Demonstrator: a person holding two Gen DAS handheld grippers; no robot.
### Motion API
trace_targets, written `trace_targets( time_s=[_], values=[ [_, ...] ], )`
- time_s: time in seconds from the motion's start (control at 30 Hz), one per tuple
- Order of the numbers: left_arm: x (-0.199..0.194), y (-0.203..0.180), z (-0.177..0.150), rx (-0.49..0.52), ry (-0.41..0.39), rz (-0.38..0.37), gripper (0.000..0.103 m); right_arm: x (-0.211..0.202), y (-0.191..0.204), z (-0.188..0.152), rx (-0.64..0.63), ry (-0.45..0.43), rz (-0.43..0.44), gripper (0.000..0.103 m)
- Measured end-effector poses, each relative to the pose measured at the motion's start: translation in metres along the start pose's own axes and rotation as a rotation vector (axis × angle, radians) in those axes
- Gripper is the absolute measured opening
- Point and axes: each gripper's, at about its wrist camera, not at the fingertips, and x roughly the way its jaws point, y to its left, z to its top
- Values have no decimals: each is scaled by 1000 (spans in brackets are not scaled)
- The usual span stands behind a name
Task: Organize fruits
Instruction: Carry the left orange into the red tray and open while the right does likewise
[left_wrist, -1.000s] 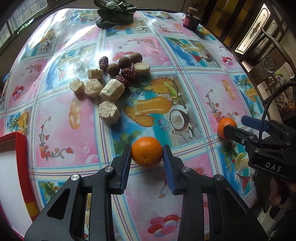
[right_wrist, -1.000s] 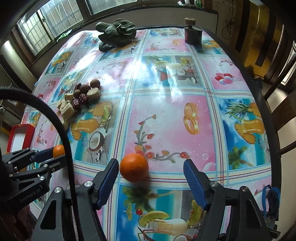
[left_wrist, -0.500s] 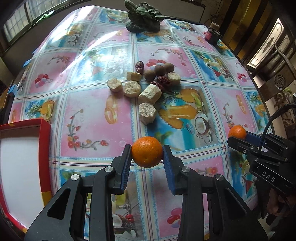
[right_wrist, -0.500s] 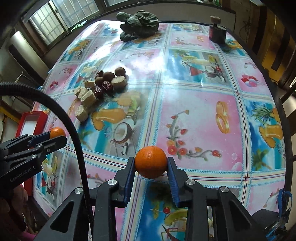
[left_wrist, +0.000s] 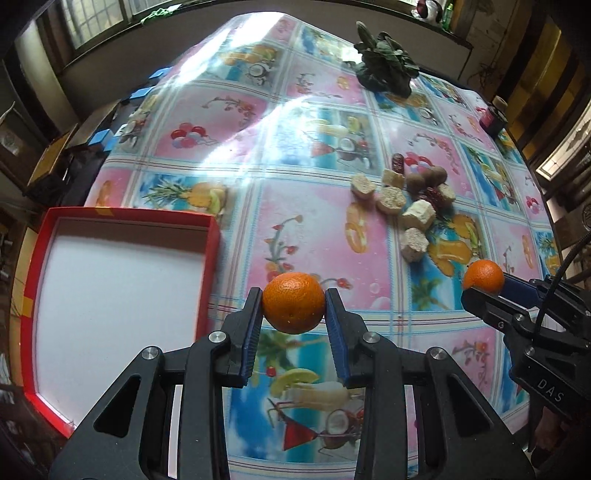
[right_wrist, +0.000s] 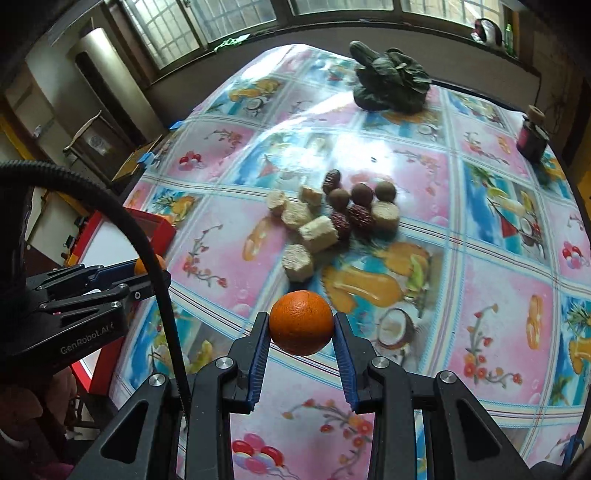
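My left gripper (left_wrist: 293, 304) is shut on an orange (left_wrist: 293, 308) and holds it above the table, just right of the red box (left_wrist: 212, 258) with a white inside. My right gripper (right_wrist: 301, 325) is shut on a second orange (right_wrist: 301, 322), lifted over the tablecloth. The right gripper and its orange (left_wrist: 484, 275) show at the right of the left wrist view. The left gripper's orange (right_wrist: 142, 265) shows partly behind a cable in the right wrist view, near the red box (right_wrist: 162, 230).
A pile of pale cake chunks (left_wrist: 415, 216), red dates and brown round fruits (right_wrist: 360, 195) lies mid-table. A dark leafy vegetable (right_wrist: 391, 83) and a small dark jar (right_wrist: 530, 134) stand at the far side. The table edge (left_wrist: 110, 122) runs along the left.
Both grippers have swung left with their oranges lifted higher. The red box has come well into the left wrist view. A second ago the right gripper was open around its orange; it has shut on it.
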Motion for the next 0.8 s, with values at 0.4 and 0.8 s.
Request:
trace_targets(
  time_s=[0.4,0.8],
  values=[
    [5,95,12,-145,-2,92,33,31,92,39,-177,7,114,33],
    [31,165,22,-239,16,159,33,76,155,73,-278,44,175,33]
  ],
)
